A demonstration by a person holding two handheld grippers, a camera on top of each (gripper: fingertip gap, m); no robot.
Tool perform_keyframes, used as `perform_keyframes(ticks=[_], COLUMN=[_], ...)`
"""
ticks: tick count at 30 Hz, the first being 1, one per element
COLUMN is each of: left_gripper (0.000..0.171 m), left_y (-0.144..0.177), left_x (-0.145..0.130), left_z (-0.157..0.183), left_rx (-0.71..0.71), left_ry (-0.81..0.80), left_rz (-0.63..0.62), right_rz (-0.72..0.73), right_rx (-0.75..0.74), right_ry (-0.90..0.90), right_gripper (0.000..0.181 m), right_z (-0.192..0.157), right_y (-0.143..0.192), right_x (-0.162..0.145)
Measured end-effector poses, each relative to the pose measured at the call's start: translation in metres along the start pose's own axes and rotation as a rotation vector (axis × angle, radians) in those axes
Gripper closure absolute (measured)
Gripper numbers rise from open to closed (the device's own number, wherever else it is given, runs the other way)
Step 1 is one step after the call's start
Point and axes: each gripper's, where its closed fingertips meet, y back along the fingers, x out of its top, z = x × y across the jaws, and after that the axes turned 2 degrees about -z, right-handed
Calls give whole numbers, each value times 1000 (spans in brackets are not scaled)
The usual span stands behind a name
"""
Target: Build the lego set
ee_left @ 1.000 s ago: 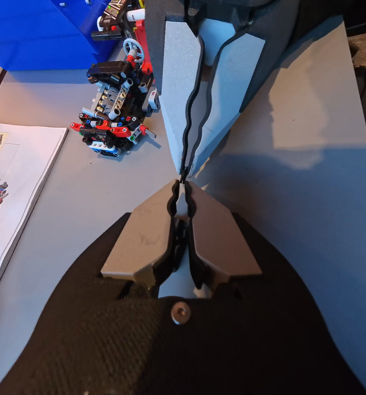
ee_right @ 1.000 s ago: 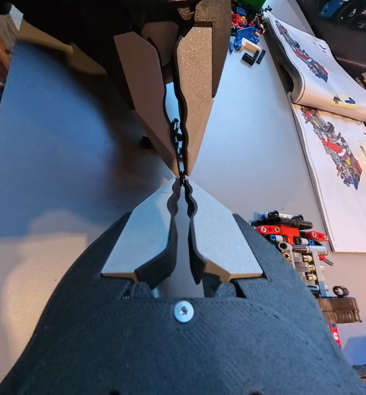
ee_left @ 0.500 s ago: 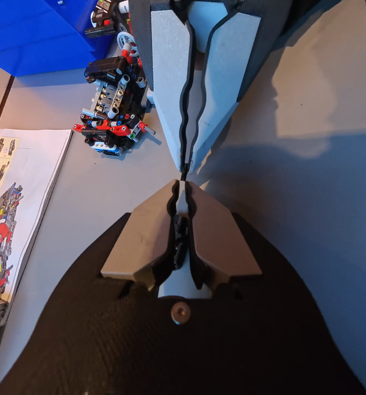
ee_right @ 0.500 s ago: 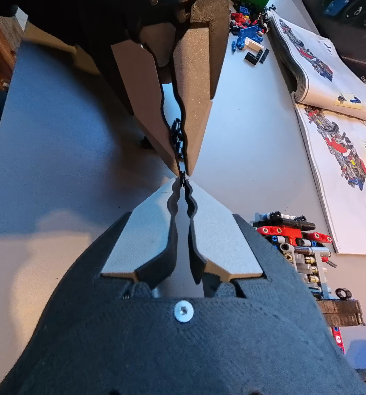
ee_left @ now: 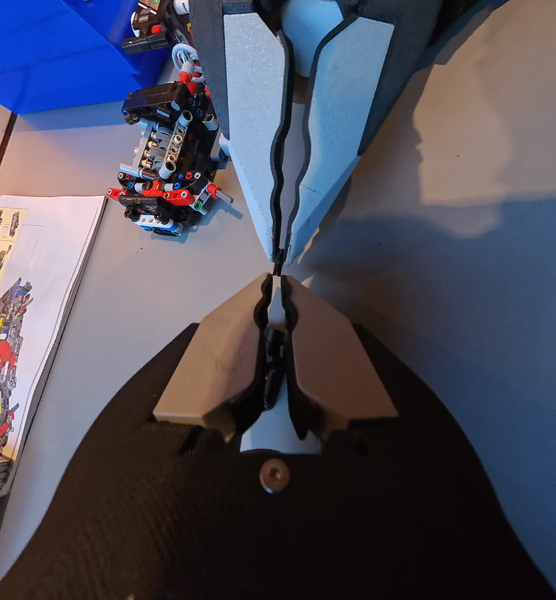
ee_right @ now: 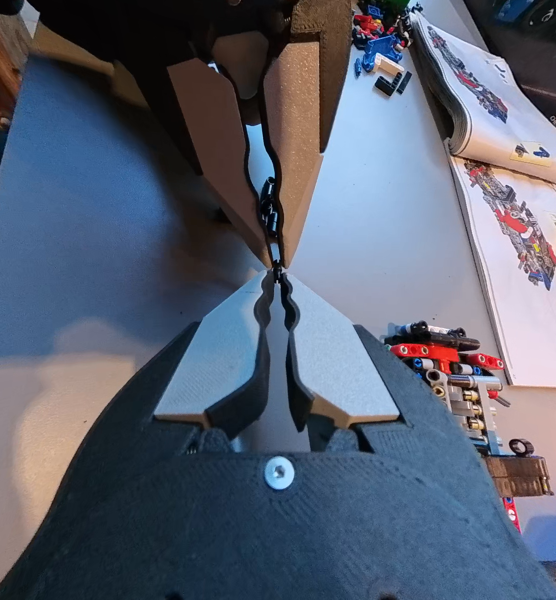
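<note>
Black plastic pins sit tip to tip between my 2 tongs. My left tongs [ee_left: 275, 276] pinch 1 black pin [ee_left: 272, 363]; my right tongs [ee_right: 278, 276] pinch a second black piece [ee_right: 277, 276] at the very tips. To join them well, I judge both axes must stay in line and the push straight, without twist. Behind, the half-built model [ee_left: 166, 175] stands on the grey tabletop [ee_left: 159, 292]; a blue bin [ee_left: 52, 55] is nearby, contents hidden.
</note>
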Motion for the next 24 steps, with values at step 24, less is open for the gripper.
perform_keyframes(ticks=[24], left_gripper=[171], left_y=[-2], left_x=[-5], left_z=[2], left_rx=[22], left_ry=[-21], left_rz=[-56], right_rz=[-22], right_rx=[3], right_ry=[9], right_gripper=[181], right_z=[-3], right_y=[-5], right_x=[-1])
